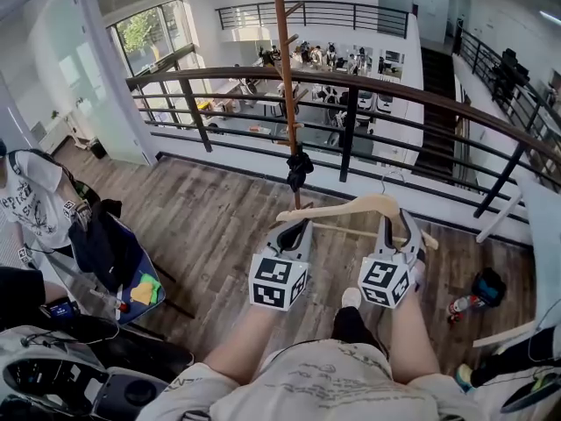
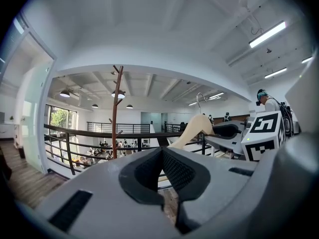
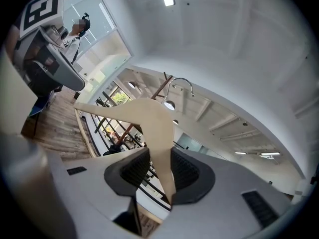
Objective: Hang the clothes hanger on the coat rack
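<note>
A pale wooden clothes hanger [image 1: 351, 207] with a metal hook [image 1: 383, 182] is held level in front of me, over the wooden floor. My right gripper [image 1: 400, 228] is shut on the hanger's right arm; in the right gripper view the wood [image 3: 149, 118] runs between the two pads. My left gripper [image 1: 295, 228] sits by the hanger's left end, jaws together with nothing between them [image 2: 160, 172]. The brown coat rack pole [image 1: 285, 86] stands just beyond, by the railing, with a dark item [image 1: 299, 169] hanging on it. The left gripper view shows the rack [image 2: 115, 114] left of the hanger [image 2: 195, 127].
A dark metal railing [image 1: 351, 90] runs across behind the rack, with a drop to a lower floor beyond. A person [image 1: 31, 202] stands at the left beside a cart [image 1: 131, 288] of items. A bottle [image 1: 463, 304] and a dark bag [image 1: 488, 286] lie on the floor at right.
</note>
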Demonstrator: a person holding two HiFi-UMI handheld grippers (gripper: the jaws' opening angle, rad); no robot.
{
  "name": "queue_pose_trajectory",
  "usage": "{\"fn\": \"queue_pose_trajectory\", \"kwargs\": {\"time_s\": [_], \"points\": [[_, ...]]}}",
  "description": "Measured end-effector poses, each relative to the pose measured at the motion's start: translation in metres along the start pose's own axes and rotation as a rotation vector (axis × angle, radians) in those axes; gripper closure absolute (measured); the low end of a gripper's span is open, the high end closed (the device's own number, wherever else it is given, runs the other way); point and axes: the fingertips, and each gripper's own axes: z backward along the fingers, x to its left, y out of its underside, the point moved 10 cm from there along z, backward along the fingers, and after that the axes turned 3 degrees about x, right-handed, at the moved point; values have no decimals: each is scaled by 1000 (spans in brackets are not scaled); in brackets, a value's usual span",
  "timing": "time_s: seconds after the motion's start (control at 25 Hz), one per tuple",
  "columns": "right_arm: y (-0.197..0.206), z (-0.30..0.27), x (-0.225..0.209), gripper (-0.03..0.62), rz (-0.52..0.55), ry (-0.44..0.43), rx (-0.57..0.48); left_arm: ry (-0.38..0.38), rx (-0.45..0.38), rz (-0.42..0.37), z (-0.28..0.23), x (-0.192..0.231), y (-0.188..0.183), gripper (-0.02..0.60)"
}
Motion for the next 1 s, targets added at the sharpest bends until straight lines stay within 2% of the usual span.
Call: {"fn": "queue_pose_trajectory", "kwargs": {"time_s": [0.48, 1.0], "points": [[2, -28, 7, 465, 36, -10, -20, -28, -14, 3, -11, 15, 2, 577], [29, -101, -1, 465, 26, -22, -32, -44, -4, 5, -83, 29, 11, 577]]}}
